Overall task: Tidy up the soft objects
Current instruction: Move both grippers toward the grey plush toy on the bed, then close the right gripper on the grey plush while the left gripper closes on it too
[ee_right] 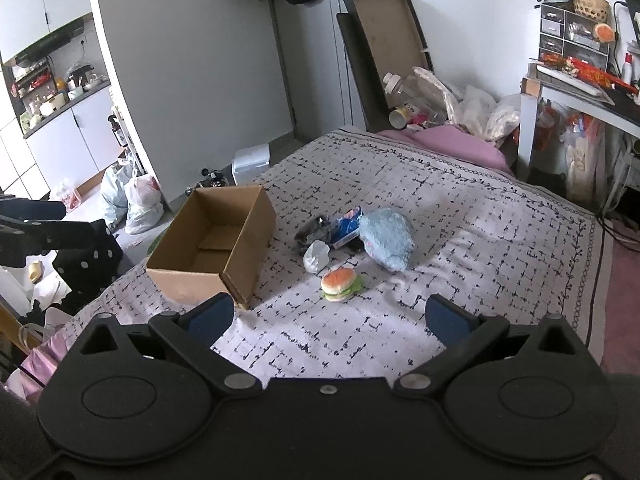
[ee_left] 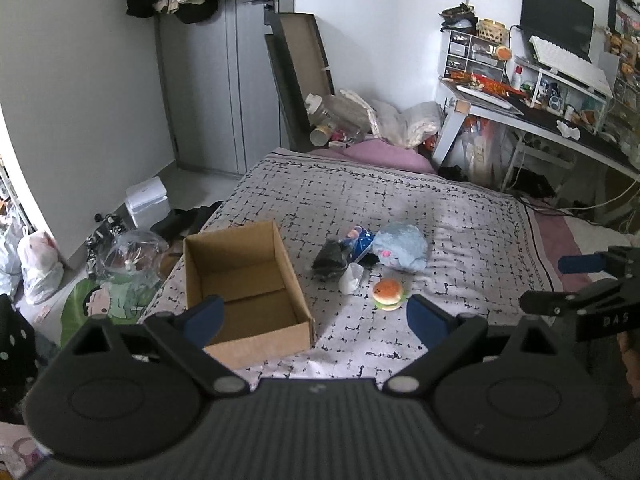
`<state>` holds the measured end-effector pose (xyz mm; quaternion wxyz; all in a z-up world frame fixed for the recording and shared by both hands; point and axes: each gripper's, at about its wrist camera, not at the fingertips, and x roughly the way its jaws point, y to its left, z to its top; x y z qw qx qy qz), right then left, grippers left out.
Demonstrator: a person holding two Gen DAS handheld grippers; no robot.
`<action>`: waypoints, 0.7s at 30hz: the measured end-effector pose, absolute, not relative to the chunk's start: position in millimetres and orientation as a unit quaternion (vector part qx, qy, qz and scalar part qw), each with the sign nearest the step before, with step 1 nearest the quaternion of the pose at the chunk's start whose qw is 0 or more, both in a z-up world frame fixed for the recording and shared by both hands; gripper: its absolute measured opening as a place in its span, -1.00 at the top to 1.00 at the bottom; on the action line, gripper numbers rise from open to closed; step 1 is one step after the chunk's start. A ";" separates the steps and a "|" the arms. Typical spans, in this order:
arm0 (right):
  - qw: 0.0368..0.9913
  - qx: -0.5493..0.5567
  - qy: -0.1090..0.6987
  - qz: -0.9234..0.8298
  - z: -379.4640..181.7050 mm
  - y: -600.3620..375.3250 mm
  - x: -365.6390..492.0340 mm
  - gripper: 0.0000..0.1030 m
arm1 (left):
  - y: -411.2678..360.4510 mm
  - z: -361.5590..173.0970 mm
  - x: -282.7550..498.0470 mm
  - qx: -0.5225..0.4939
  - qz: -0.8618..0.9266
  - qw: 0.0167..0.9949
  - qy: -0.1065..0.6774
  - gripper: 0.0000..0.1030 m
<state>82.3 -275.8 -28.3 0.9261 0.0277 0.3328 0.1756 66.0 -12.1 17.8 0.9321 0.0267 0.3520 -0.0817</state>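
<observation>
An empty cardboard box [ee_left: 244, 288] [ee_right: 216, 248] stands open on the patterned bed cover. Right of it lies a small pile: a fluffy blue plush [ee_left: 402, 246] [ee_right: 386, 238], a dark soft item [ee_left: 330, 258] [ee_right: 314, 230], a blue printed pouch [ee_left: 360, 240] [ee_right: 348, 224], a white crumpled piece [ee_left: 351, 278] [ee_right: 316, 256] and a plush burger [ee_left: 387, 293] [ee_right: 339, 283]. My left gripper [ee_left: 314, 312] hovers open above the near bed, its fingers bracketing the box's near right corner and the burger. My right gripper [ee_right: 328, 316] is open too, just short of the burger. Both hold nothing.
The bed cover [ee_right: 460, 248] has bare room right of the pile. Bags [ee_left: 38, 264] and clutter lie on the floor at left. A desk [ee_left: 532, 116] with a monitor stands at the back right; bottles and bags crowd the bed's far end [ee_right: 440, 108]. The right gripper shows at the left view's right edge.
</observation>
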 end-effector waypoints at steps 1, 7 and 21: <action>0.926 0.029 0.332 0.175 -28.8 -276.6 84.8 -1.00 | -11.8 17.1 70.2 0.027 -0.081 0.932 0.353 -0.88; 0.929 0.025 0.329 0.167 -33.7 -280.8 96.6 -1.00 | -10.5 11.6 89.5 0.016 -0.091 0.930 0.356 -0.88; 0.929 0.040 0.333 0.155 -52.4 -294.9 131.2 -0.52 | -25.2 2.4 149.2 0.015 -0.079 0.934 0.349 -0.88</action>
